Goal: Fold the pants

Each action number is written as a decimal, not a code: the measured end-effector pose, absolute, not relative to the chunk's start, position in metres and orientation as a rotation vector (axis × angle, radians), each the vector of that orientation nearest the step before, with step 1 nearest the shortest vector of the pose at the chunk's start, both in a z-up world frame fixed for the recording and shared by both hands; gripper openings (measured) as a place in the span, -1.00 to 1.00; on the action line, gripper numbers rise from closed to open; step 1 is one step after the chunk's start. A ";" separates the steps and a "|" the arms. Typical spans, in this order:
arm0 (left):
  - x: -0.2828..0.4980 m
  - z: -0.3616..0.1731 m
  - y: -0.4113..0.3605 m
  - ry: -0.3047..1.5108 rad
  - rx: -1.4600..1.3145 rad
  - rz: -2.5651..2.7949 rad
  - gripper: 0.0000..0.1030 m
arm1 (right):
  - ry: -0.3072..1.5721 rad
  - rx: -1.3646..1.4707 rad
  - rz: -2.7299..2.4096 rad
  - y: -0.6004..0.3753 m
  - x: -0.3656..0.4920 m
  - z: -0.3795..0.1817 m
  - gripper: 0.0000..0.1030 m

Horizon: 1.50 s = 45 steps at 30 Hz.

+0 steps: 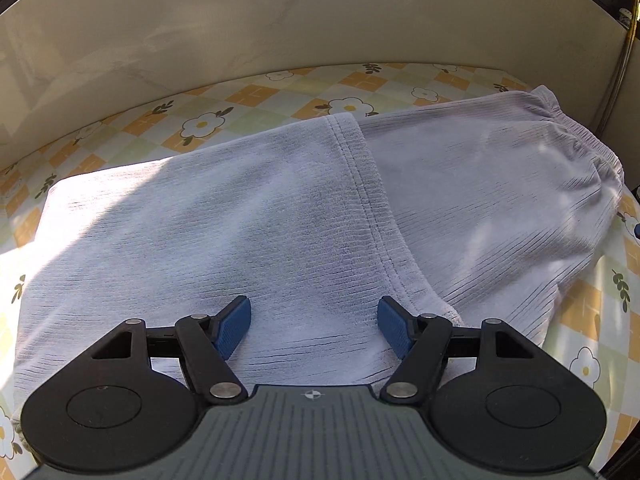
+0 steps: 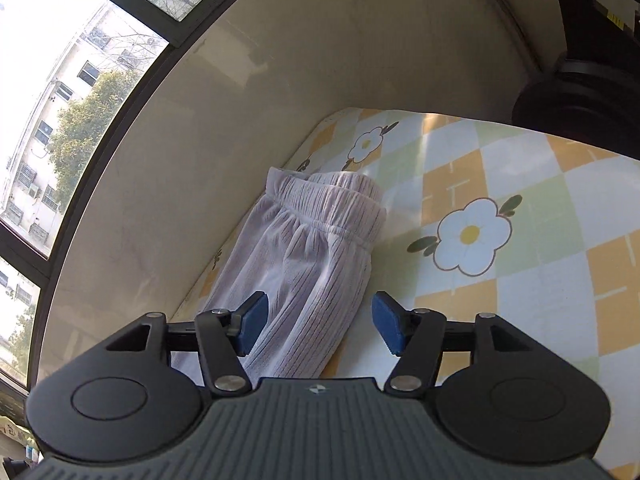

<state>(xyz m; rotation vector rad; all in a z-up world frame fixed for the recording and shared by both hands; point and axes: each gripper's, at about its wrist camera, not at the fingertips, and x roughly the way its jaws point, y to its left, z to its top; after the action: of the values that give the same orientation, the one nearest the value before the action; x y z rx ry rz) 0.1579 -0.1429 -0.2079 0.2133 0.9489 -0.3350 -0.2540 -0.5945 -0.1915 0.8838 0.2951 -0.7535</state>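
Pale lilac ribbed pants (image 1: 248, 216) lie folded on the flowered tablecloth (image 1: 248, 92). The leg ends, with a stitched hem (image 1: 362, 184), are laid over the upper part, whose gathered waistband (image 1: 576, 132) lies at the right. My left gripper (image 1: 314, 330) hovers over the near edge of the folded legs, open, its blue pads (image 1: 234, 330) clear of the cloth. In the right wrist view the pants (image 2: 304, 272) run away from me to the elastic waistband (image 2: 332, 200). My right gripper (image 2: 320, 322) stands open above the pants' right edge with nothing pinched.
A beige wall (image 1: 280, 20) runs along the table's far edge. Windows (image 2: 60, 100) sit high at the left in the right wrist view. A black stand (image 2: 580, 80) stands at the far right corner. The tablecloth (image 2: 520, 220) stretches to the right of the pants.
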 end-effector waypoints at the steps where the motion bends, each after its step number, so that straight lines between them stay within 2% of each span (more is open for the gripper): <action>1: 0.157 -0.208 -0.143 0.952 0.204 -0.323 0.40 | 0.302 0.892 -0.749 -0.600 -0.252 -0.194 0.21; 10: 0.166 -0.217 -0.165 0.966 0.200 -0.227 0.41 | 0.323 0.916 -0.694 -0.643 -0.233 -0.212 0.22; 18: 0.175 -0.211 -0.167 1.025 0.169 -0.186 0.42 | 0.269 0.928 -0.688 -0.659 -0.216 -0.217 0.28; 19: 0.175 -0.211 -0.168 1.025 0.168 -0.182 0.42 | 0.255 0.932 -0.686 -0.659 -0.214 -0.218 0.34; 30: 0.169 -0.213 -0.166 1.008 0.163 -0.183 0.44 | 0.212 0.907 -0.711 -0.685 -0.185 -0.217 0.34; 33: 0.170 -0.213 -0.165 1.010 0.160 -0.183 0.45 | 0.260 0.919 -0.704 -0.694 -0.174 -0.217 0.27; 35: 0.172 -0.213 -0.165 1.013 0.153 -0.178 0.46 | 0.280 0.912 -0.690 -0.693 -0.171 -0.215 0.15; 40: 0.173 -0.215 -0.168 1.003 0.151 -0.163 0.47 | 0.312 0.934 -0.669 -0.690 -0.171 -0.215 0.06; 42: 0.175 -0.215 -0.170 1.003 0.151 -0.159 0.48 | 0.322 0.925 -0.681 -0.690 -0.171 -0.215 -0.12; 43: 0.176 -0.215 -0.170 1.005 0.149 -0.156 0.48 | 0.337 0.907 -0.694 -0.691 -0.170 -0.214 -0.28; 45: 0.177 -0.215 -0.171 1.008 0.149 -0.154 0.48 | 0.345 0.875 -0.707 -0.691 -0.169 -0.210 -0.39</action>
<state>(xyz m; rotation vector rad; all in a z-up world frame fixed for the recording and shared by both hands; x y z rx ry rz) 0.1765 -0.1707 -0.2151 0.1492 1.0076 -0.1540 -0.1688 -0.6906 -0.2101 0.8753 0.3445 -0.7068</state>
